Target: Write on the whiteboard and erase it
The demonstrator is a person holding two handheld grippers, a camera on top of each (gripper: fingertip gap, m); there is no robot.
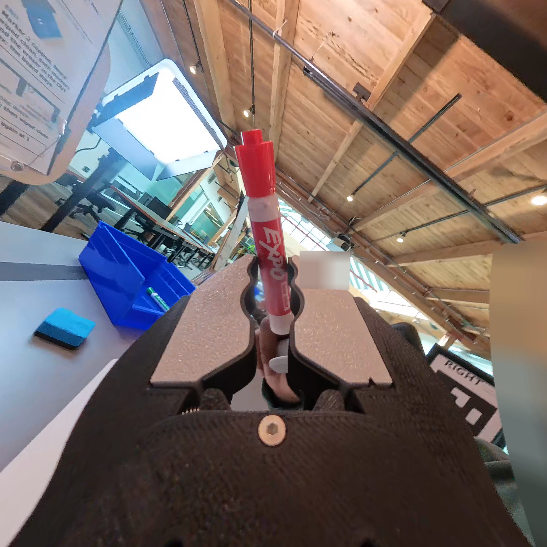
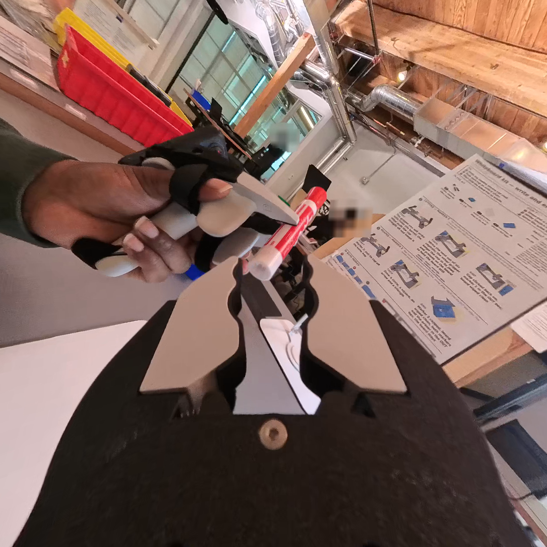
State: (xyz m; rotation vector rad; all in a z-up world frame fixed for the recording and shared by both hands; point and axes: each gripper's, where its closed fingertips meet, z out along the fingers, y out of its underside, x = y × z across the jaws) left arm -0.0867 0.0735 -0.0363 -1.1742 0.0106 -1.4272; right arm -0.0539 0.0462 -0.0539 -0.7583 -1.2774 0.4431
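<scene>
My left gripper (image 1: 272,266) is shut on a red whiteboard marker (image 1: 268,236) around the lower half of its barrel. The marker points up and away, with its red cap (image 1: 256,165) on. In the right wrist view a hand (image 2: 103,207) holds the left gripper (image 2: 284,228), which clamps the same marker (image 2: 296,225). My right gripper (image 2: 272,266) is open. The marker's white rear end (image 2: 262,266) hangs between its fingertips, close to the left finger (image 2: 219,275), and neither pad presses on it. The whiteboard (image 2: 44,384) lies below.
A blue eraser (image 1: 65,327) lies on the grey table (image 1: 35,284). A blue bin (image 1: 118,266) behind it holds a green marker (image 1: 158,299). An instruction sheet (image 2: 444,266) stands to the right. Red (image 2: 118,97) and yellow (image 2: 68,20) bins sit on a shelf at the back left.
</scene>
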